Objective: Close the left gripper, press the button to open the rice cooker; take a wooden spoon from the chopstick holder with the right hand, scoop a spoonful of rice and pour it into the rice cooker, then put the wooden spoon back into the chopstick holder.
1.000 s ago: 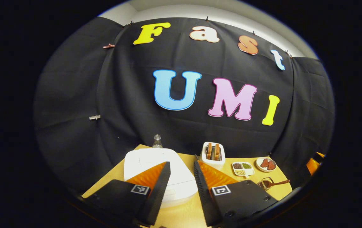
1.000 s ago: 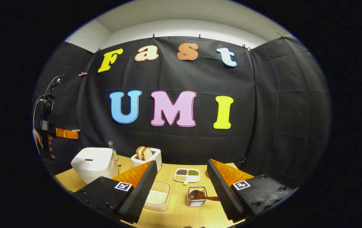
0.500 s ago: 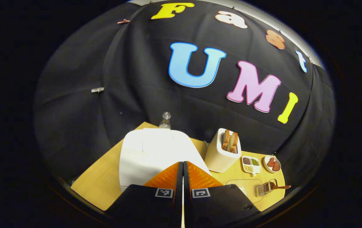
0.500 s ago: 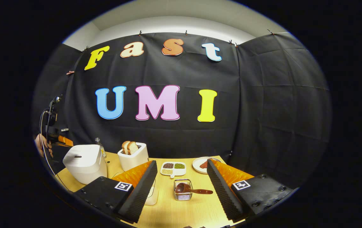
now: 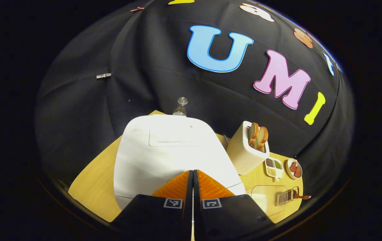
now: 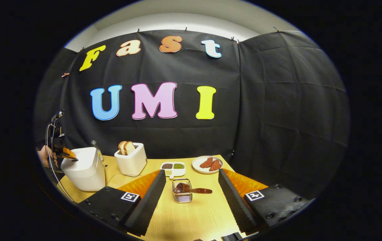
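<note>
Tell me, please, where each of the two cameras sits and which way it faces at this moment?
Left gripper view: rides the left gripper, fingers together, looking down at the rice cooker lid from close above.
Right gripper view: rides the right gripper, fingers apart, facing the spoon in its holder; a hand with the left gripper shows at the cooker.
Shared: cooker, toaster, holder, table.

A wooden table [image 6: 197,217] carries a rice cooker [image 6: 84,169] at its left edge, a toaster [image 6: 130,162], a divided dish [image 6: 174,167], a plate [image 6: 207,164] along the back, and a wire holder [image 6: 181,195] mid-table.

toaster [image 6: 131,162] with bread, bottle [image 5: 180,106], sectioned dish [image 6: 173,167], plate [image 6: 207,164]
</note>
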Demonstrator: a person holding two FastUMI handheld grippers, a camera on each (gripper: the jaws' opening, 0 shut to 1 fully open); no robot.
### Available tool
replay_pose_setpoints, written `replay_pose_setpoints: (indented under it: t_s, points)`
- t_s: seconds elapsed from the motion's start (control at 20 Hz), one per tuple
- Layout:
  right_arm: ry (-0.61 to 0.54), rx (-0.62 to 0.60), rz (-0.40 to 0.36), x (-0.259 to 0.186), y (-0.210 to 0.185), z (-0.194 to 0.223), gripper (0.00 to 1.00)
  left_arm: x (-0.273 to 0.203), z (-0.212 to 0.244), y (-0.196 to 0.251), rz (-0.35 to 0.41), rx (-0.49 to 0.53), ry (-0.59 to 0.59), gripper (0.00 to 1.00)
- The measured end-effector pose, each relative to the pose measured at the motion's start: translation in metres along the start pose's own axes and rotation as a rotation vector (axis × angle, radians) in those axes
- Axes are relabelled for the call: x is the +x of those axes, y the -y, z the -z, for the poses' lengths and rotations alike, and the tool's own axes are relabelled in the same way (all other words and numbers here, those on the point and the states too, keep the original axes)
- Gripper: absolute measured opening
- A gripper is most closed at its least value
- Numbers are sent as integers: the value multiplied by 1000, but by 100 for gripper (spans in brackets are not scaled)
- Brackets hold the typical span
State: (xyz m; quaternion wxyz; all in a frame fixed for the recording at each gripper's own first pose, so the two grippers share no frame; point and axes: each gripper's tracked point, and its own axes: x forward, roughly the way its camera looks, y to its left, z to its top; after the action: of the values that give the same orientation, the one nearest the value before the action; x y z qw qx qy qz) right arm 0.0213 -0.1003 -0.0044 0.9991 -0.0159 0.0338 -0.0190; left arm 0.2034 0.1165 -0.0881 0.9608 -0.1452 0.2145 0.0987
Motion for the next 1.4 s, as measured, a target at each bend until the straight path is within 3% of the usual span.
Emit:
replay_pose_setpoints:
  t_s: [0.25,0.65,0.95,1.0,1.2,1.4]
  points:
    - [-2,17,9,-2,5,3,99,2,5,0,-10,11,10,8]
    - [-25,18,-48,1,-7,13,99,-9,-6,5,-54,99,52,8]
    - [-10,8,-78,19,-6,7,99,-90,-95,30,-86,205,376,10]
    - [-7,6,-82,24,-5,7,99,-107,-100,38,-82,221,412,7]
    - [-20,12,-110,37,-5,15,99,-170,-96,73,-28,209,512,8]
    - [-60,33,-138,48,-5,35,99,-208,-68,99,14,188,527,10]
